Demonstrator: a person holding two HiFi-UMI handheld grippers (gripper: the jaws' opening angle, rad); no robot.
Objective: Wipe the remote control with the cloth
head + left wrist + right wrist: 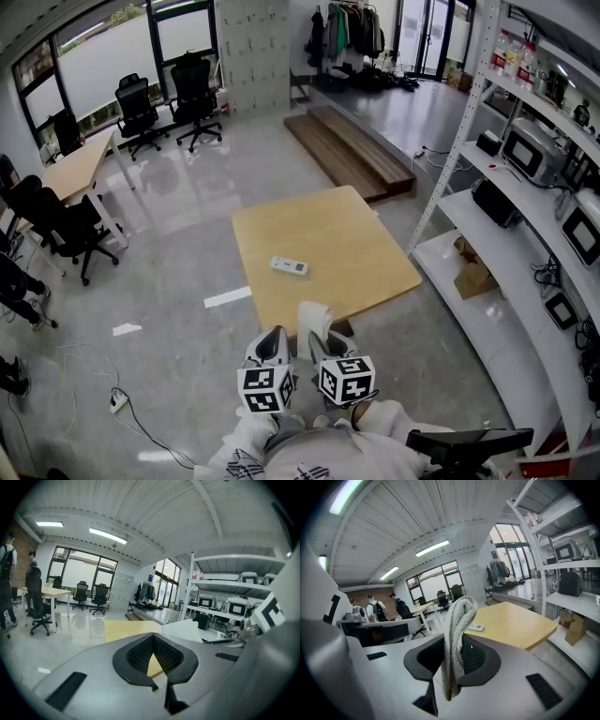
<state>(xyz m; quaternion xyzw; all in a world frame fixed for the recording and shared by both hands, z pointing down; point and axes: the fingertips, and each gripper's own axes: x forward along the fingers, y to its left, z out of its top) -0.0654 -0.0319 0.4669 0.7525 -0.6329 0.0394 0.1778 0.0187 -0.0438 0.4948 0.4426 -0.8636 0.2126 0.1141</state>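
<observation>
Remote [289, 266] on table [375, 267] by shelves [473, 225]; R gripper [453, 660] tight on cloth [458, 618], L gripper [153, 641] closed.

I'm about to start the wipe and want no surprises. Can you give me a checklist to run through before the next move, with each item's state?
1. Grip: ok; the right gripper is shut on the cloth, which stands folded between its jaws.
2. Free to steady: ok; the left gripper is shut, with nothing between its jaws.
3. Target in place: ok; the remote control lies flat on the table, alone.
4. Contact: not ok; both grippers hang at the table's near edge, apart from the remote control.
5. Button side up: cannot tell; too small in every view.
</observation>
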